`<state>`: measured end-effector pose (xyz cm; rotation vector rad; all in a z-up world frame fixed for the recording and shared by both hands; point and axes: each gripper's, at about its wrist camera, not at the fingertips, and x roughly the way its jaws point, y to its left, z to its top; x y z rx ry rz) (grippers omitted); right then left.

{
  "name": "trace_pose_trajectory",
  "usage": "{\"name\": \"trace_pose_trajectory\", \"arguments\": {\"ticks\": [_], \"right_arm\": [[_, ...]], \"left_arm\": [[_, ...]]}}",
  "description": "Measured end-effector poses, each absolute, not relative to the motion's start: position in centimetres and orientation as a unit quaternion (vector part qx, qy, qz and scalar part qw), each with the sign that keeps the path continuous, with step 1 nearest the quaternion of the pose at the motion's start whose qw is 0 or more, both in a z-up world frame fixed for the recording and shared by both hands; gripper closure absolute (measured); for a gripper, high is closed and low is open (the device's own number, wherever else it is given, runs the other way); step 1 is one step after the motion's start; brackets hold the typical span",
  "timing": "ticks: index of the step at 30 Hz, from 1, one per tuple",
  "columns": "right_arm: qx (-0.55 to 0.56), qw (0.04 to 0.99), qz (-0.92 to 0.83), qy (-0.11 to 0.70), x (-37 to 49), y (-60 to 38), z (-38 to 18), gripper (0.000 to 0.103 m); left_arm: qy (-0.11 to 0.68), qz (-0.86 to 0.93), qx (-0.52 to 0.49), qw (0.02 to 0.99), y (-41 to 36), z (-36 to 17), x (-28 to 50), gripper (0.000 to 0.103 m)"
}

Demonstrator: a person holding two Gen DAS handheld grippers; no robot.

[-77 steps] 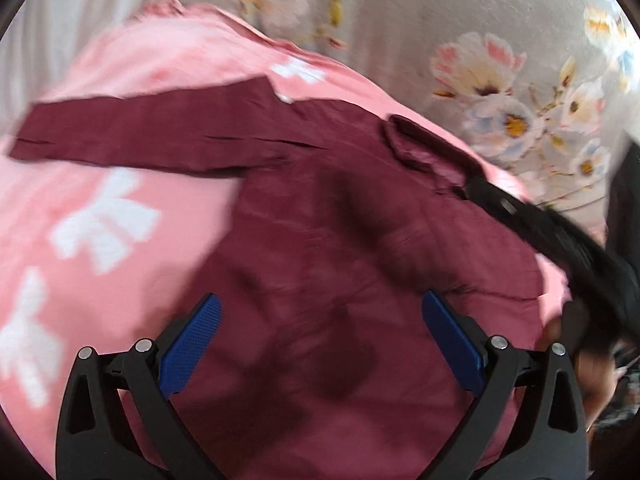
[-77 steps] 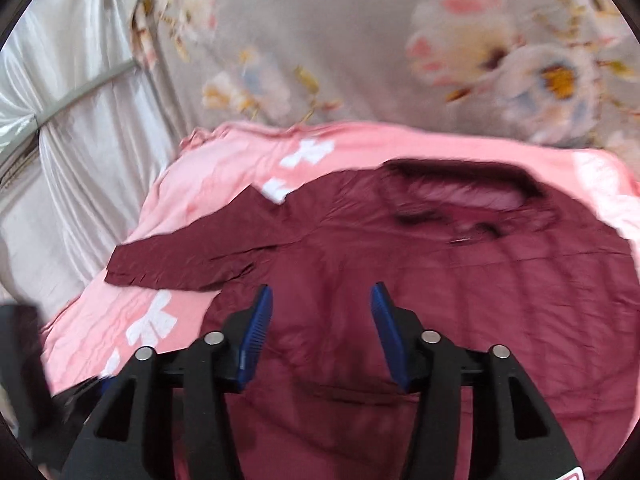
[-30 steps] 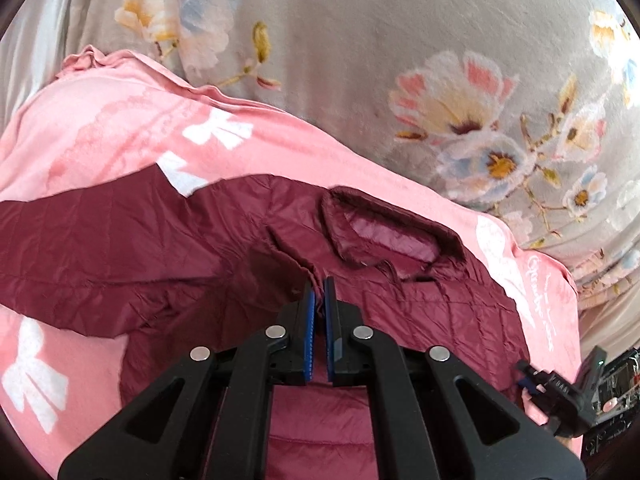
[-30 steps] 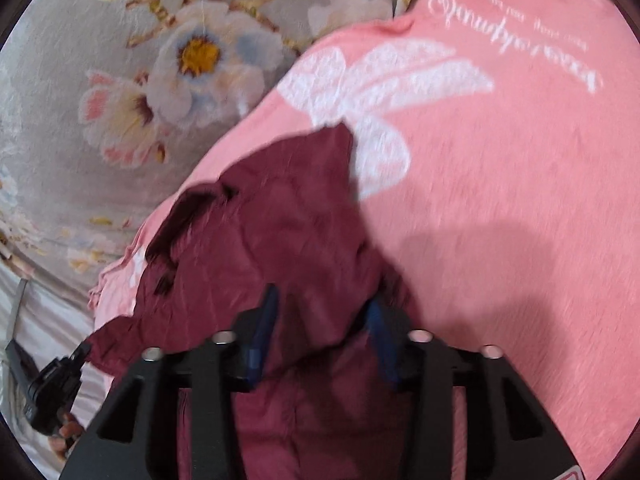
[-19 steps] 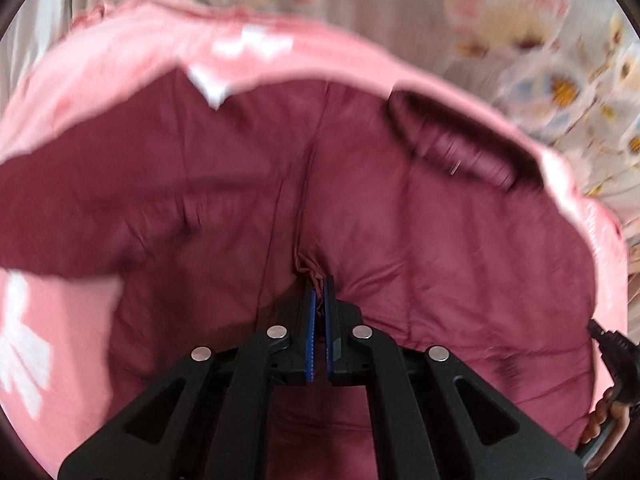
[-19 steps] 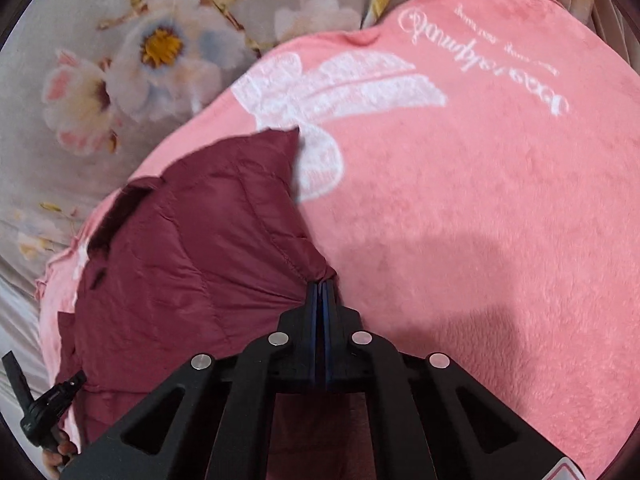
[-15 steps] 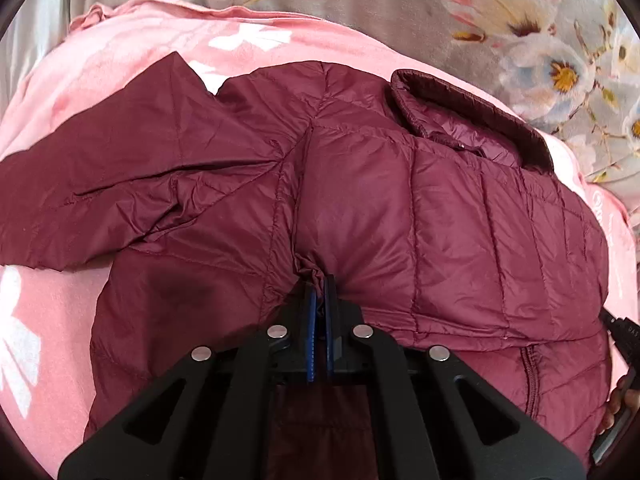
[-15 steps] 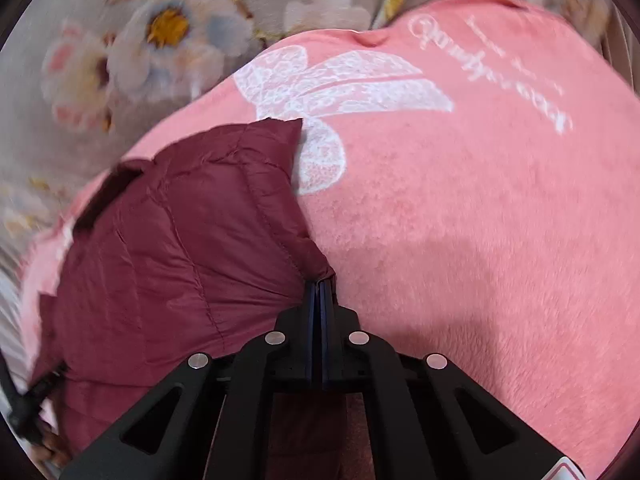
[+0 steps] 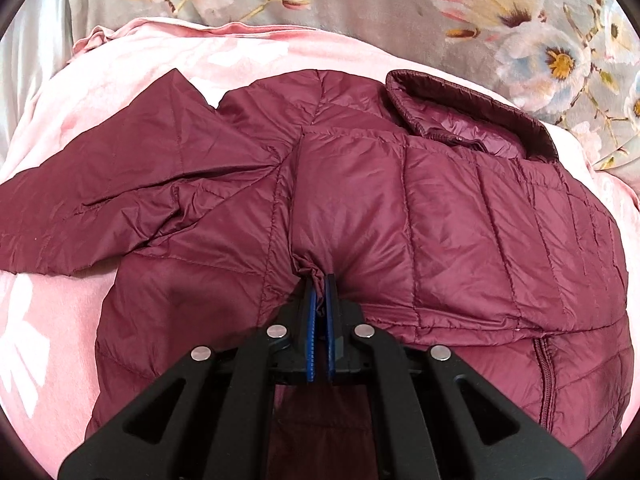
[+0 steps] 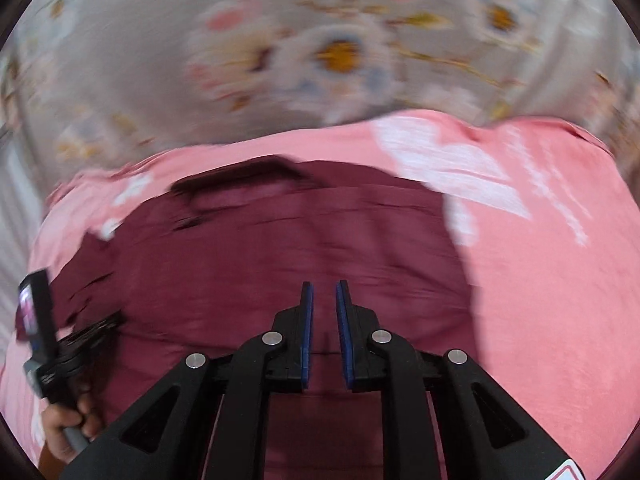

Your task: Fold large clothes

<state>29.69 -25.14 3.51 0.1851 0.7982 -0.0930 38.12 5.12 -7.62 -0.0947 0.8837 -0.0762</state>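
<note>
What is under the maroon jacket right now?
A pink blanket with white bows lies under the jacket, showing around its edges. Beyond it is grey flowered cloth. Whatever lies beneath the jacket's middle is covered.

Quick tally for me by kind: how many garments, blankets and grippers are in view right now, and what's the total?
Garments: 1, the maroon puffer jacket
Blankets: 2, the pink blanket and the grey floral blanket
Grippers: 2, the left gripper, pinching the jacket, and the right gripper, jaws slightly apart and just opening with nothing between them
Total: 5
</note>
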Motion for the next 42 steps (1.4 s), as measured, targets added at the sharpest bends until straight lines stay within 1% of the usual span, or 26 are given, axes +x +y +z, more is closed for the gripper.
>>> {"name": "trace_pose_trajectory", "arguments": {"ticks": [2, 3, 5, 12, 14, 19, 22, 24, 26, 27, 28, 29, 31, 32, 34, 36, 38, 42], "right_arm": [[0.068, 0.915, -0.014, 0.397, 31.1, -21.6, 2.2, 0.091], [0.06, 0.913, -0.003, 0.404, 31.8, -20.2, 1.4, 0.094], [0.055, 0.905, 0.007, 0.423, 33.1, -18.4, -0.5, 0.095], [0.042, 0.882, -0.002, 0.469, 34.5, -16.9, -5.2, 0.097], [0.038, 0.884, -0.004, 0.466, 34.4, -16.5, -5.6, 0.097], [-0.029, 0.892, -0.031, 0.45, 34.2, -14.6, -6.2, 0.097], [-0.029, 0.893, -0.031, 0.448, 34.3, -14.6, -6.2, 0.097], [-0.016, 0.894, -0.025, 0.448, 34.2, -15.0, -6.2, 0.097], [-0.007, 0.894, -0.021, 0.447, 34.2, -15.3, -6.2, 0.097], [-0.002, 0.894, -0.019, 0.447, 34.2, -15.4, -6.2, 0.097], [0.002, 0.895, -0.017, 0.447, 34.2, -15.5, -6.2, 0.097], [0.006, 0.895, -0.016, 0.446, 34.2, -15.6, -6.2, 0.097], [0.008, 0.895, -0.015, 0.446, 34.3, -15.6, -6.2, 0.097], [0.007, 0.895, -0.015, 0.446, 34.2, -15.6, -6.2, 0.097], [0.006, 0.895, -0.016, 0.445, 34.2, -15.5, -6.2, 0.097], [0.006, 0.895, -0.016, 0.445, 34.1, -15.6, -6.2, 0.097], [0.007, 0.896, -0.016, 0.444, 34.1, -15.6, -6.2, 0.097], [0.003, 0.896, -0.018, 0.444, 34.1, -15.5, -6.2, 0.097]], "left_arm": [[0.426, -0.04, -0.053, 0.902, 5.4, -7.6, 38.0, 0.099], [0.425, -0.041, -0.055, 0.902, 5.5, -7.7, 37.9, 0.099], [0.424, -0.04, -0.053, 0.903, 5.4, -7.6, 37.9, 0.099], [0.422, -0.041, -0.054, 0.904, 5.4, -7.7, 37.8, 0.099], [0.422, -0.043, -0.058, 0.904, 5.5, -7.7, 37.8, 0.099], [0.422, -0.048, -0.07, 0.903, 5.8, -7.7, 37.9, 0.099], [0.423, -0.051, -0.079, 0.901, 6.1, -7.6, 37.9, 0.099], [0.427, -0.065, -0.107, 0.895, 7.2, -7.3, 37.5, 0.097], [0.429, -0.074, -0.146, 0.888, 9.3, -6.8, 36.7, 0.088], [0.427, -0.074, -0.164, 0.886, 10.7, -6.4, 36.2, 0.087], [0.42, -0.065, -0.179, 0.887, 12.7, -5.7, 35.3, 0.071], [0.409, -0.049, -0.188, 0.892, 14.8, -4.8, 34.5, 0.046], [0.373, 0.001, -0.202, 0.906, 20.0, -3.1, 32.5, 0.028], [0.358, 0.033, -0.209, 0.909, 22.8, -2.4, 31.6, 0.025], [0.341, 0.097, -0.23, 0.906, 29.2, -1.5, 30.4, 0.022], [0.338, 0.154, -0.274, 0.887, 35.9, -1.7, 29.6, 0.022], [0.327, 0.195, -0.315, 0.87, 40.9, -2.2, 28.9, 0.022], [0.326, 0.245, -0.373, 0.834, 48.7, -4.1, 29.0, 0.023]]}}
